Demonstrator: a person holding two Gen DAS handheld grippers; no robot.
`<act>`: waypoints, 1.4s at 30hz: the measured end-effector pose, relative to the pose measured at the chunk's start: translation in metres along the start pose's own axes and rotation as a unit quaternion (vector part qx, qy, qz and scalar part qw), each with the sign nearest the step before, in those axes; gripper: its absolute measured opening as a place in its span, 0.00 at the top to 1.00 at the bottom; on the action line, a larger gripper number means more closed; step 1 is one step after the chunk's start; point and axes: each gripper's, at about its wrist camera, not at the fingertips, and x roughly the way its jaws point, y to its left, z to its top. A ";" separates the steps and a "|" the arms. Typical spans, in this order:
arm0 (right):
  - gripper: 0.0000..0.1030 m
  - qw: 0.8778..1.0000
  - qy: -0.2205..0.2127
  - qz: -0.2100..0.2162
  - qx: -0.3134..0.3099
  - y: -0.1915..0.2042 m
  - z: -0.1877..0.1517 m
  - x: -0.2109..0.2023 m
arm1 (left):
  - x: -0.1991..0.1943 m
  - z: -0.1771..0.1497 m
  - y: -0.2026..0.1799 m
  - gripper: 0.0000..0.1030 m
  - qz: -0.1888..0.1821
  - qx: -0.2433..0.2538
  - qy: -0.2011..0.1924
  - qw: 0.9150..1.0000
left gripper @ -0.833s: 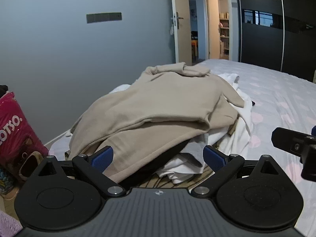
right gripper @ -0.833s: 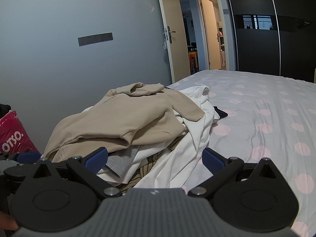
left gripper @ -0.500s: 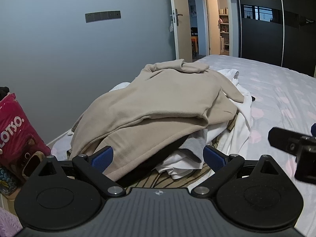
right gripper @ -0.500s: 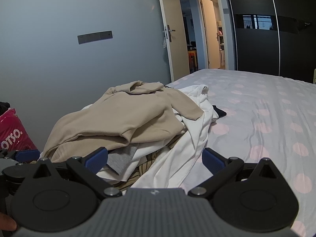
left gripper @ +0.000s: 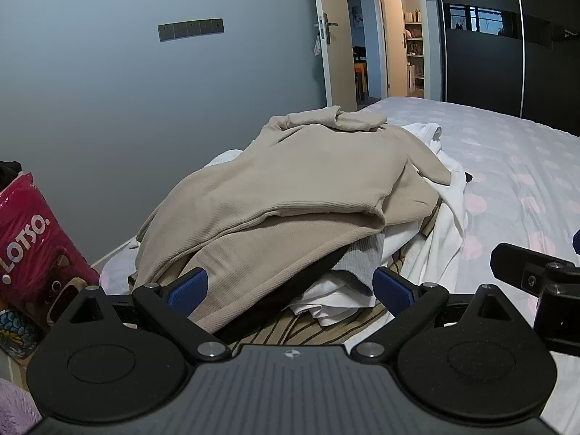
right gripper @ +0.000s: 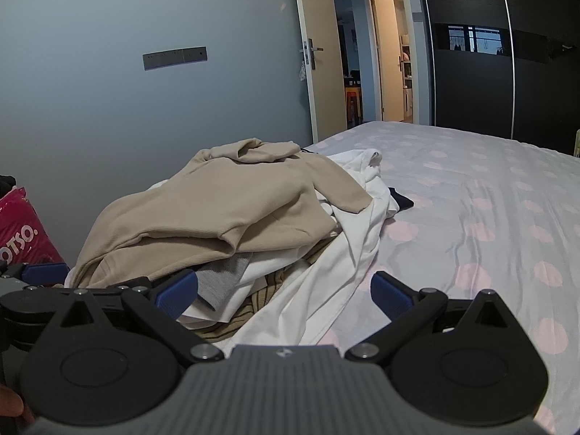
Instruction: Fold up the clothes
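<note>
A wide bed (right gripper: 489, 188) fills most of this dim bedroom, dressed in a pale lilac sheet dotted with soft pink circles and lightly creased toward the middle. On its near left part sits a loose heap of clothes: a beige sweater (left gripper: 290, 188) draped over the top, a white garment (right gripper: 344, 253) spilling down the right side onto the sheet, a grey piece (left gripper: 362, 257) poking out from under the beige hem, something striped in brown and cream (left gripper: 290, 326) at the very bottom, and a small dark item (right gripper: 400, 199) peeking out on the far side. Behind the pile rises a plain grey-blue wall with a strip of switches (left gripper: 190, 29), and beyond the bed's far corner a cream door (right gripper: 319, 54) stands open onto a lit hallway. A dark glossy wardrobe (right gripper: 507, 72) runs along the right side of the room. At the left, beside the bed, a bright pink bag (left gripper: 32, 246) with white lettering stands upright. The left gripper (left gripper: 290, 288) hovers just before the near edge of the heap, its blue-tipped jaws spread wide with nothing between them. The right gripper (right gripper: 284, 295) is beside it, over the white garment's trailing edge, likewise spread wide and empty.
</note>
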 end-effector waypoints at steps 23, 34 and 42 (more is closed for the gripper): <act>0.01 1.000 -0.006 -0.010 0.007 0.003 0.001 0.004 | 0.000 0.001 -0.002 0.04 -0.002 -0.001 0.004 1.000; 0.01 1.000 0.008 -0.004 -0.002 0.007 0.001 0.009 | 0.001 0.001 0.000 0.04 -0.007 -0.004 0.009 1.000; 0.01 1.000 0.015 -0.004 -0.005 0.006 0.000 0.014 | 0.010 0.001 0.000 0.04 -0.015 -0.001 0.020 1.000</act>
